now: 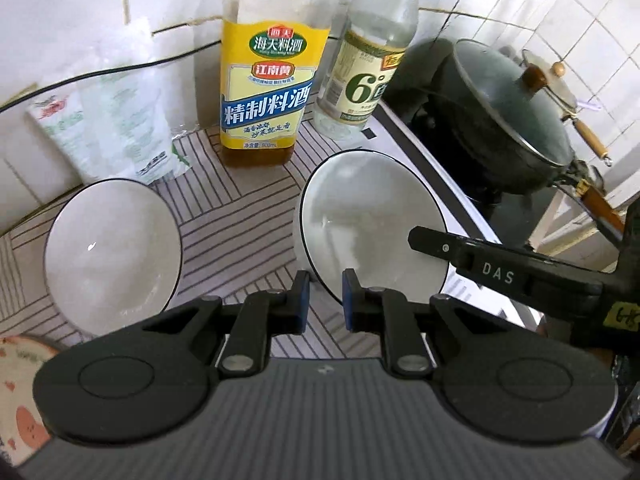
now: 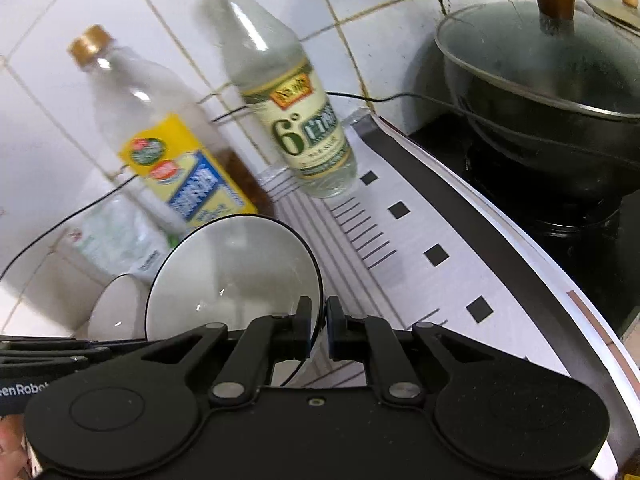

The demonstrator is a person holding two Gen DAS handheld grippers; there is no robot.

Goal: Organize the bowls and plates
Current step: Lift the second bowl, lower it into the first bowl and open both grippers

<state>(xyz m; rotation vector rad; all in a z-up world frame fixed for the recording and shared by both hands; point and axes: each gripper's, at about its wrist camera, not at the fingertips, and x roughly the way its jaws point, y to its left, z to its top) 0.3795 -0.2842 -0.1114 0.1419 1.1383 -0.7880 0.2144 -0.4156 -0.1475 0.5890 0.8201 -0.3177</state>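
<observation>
In the left wrist view, the left tool (image 1: 325,300) is pointing down at the striped counter (image 1: 240,220) with its jaws drawn close together. The near rim of the tilted bowl (image 1: 372,220) is running into the narrow gap between the blue pads, so the tool appears to be pinching that rim, though the fisheye edge is hiding the contact itself. The right tool (image 1: 424,240) is reaching in from the right, one black finger lying over the same bowl's far rim. A second bowl (image 1: 112,248) is sitting apart to the left on the counter, in front of a white plastic bag (image 1: 112,128). Behind the bowls a yellow-labelled bottle (image 1: 264,100) and a clear bottle (image 1: 360,80) are standing upright, and a lidded wok (image 1: 500,120) is resting on the stove to the right.

In the right wrist view, the right tool (image 2: 319,320) is clenching the tilted bowl (image 2: 232,276) by its black-edged rim, one pad inside and one outside. The second bowl (image 2: 116,308) is showing just behind it to the left. The left tool (image 2: 92,354) is entering from the left edge. The yellow-labelled bottle (image 2: 188,168), clear bottle (image 2: 304,128) and wok (image 2: 540,92) are lining the tiled wall.
</observation>
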